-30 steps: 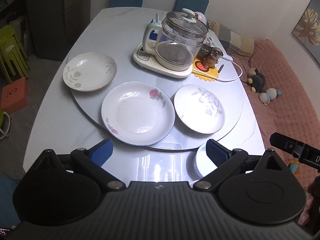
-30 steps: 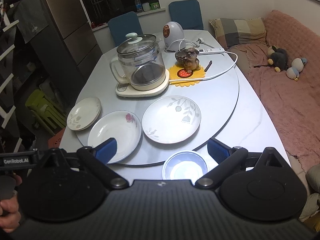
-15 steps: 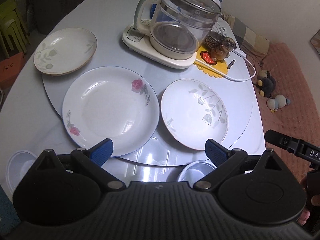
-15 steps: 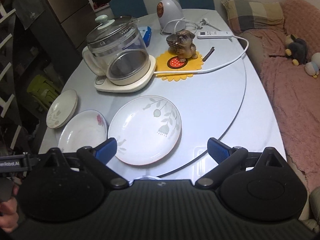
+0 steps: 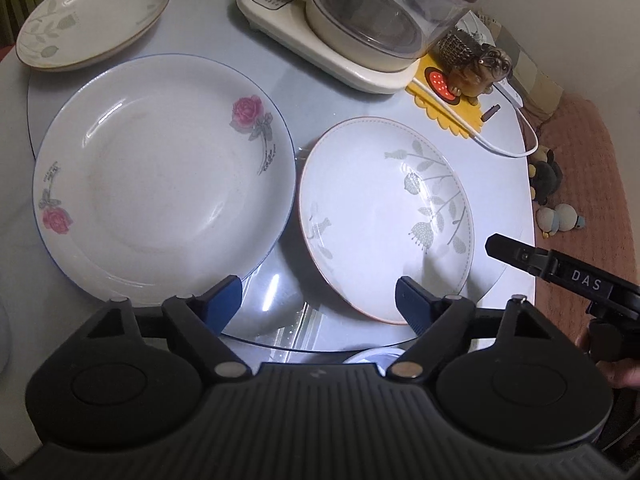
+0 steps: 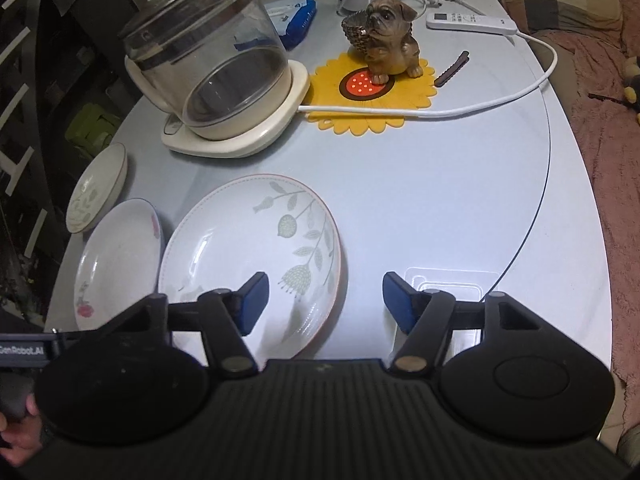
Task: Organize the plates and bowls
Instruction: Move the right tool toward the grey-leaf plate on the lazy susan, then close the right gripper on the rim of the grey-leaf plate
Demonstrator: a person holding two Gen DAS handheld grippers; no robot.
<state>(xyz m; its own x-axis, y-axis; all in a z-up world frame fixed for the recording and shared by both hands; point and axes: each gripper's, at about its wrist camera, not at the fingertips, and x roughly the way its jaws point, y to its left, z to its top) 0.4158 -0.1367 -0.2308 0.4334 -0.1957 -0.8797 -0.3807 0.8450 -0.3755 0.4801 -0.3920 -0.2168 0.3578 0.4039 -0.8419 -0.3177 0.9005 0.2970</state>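
left wrist view: the left gripper (image 5: 318, 300) hangs low over the near rims of the rose plate (image 5: 164, 176) and the leaf-print plate (image 5: 386, 220), fingers apart and closing, nothing pinched yet. a small leaf-print plate (image 5: 94, 20) sits further back. the other tool reads "das".

right wrist view: the right gripper (image 6: 324, 302) straddles the leaf-print plate's near right rim, fingers apart and closing, no contact visible. best to catch the raised rim squarely before lifting. the tool at left reads "genrobot.ai".
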